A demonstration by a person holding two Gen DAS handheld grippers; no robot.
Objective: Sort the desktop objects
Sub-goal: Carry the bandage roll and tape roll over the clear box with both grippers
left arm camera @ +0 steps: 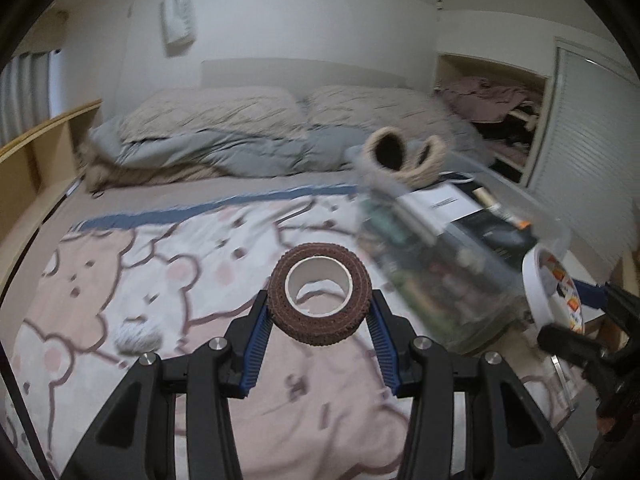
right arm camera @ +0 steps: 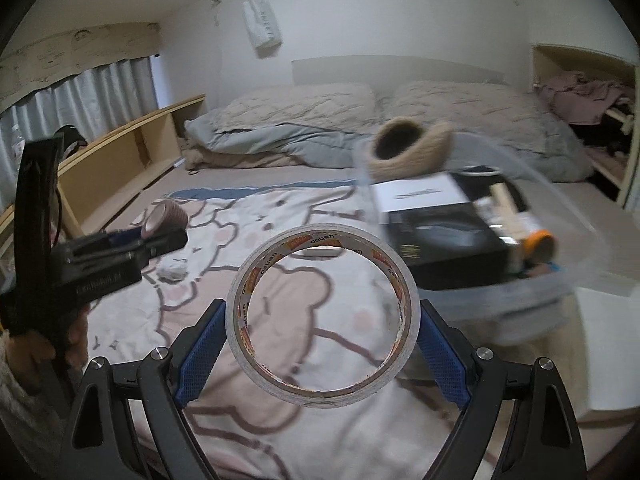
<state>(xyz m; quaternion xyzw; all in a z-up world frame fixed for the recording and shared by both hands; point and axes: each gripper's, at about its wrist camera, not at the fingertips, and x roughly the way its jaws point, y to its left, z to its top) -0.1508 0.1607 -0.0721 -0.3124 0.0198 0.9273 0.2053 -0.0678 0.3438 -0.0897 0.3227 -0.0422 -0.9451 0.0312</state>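
Brown bandage roll [left arm camera: 318, 294] clamped between blue pads of left gripper [left arm camera: 319, 314], held in air above bed [left arm camera: 120, 280]. Clear tape roll [right arm camera: 322, 314] clamped between pads of right gripper [right arm camera: 323, 344], jaws set wide, also above bed. Clear plastic bin [right arm camera: 540, 280] right of both rolls, on bed edge, blurred. Inside bin: black box [right arm camera: 440, 240], white card [right arm camera: 416, 192], knitted slippers [right arm camera: 412, 148], orange-ended tube [right arm camera: 540, 242]. Pillows [right arm camera: 304, 106] beyond bin.
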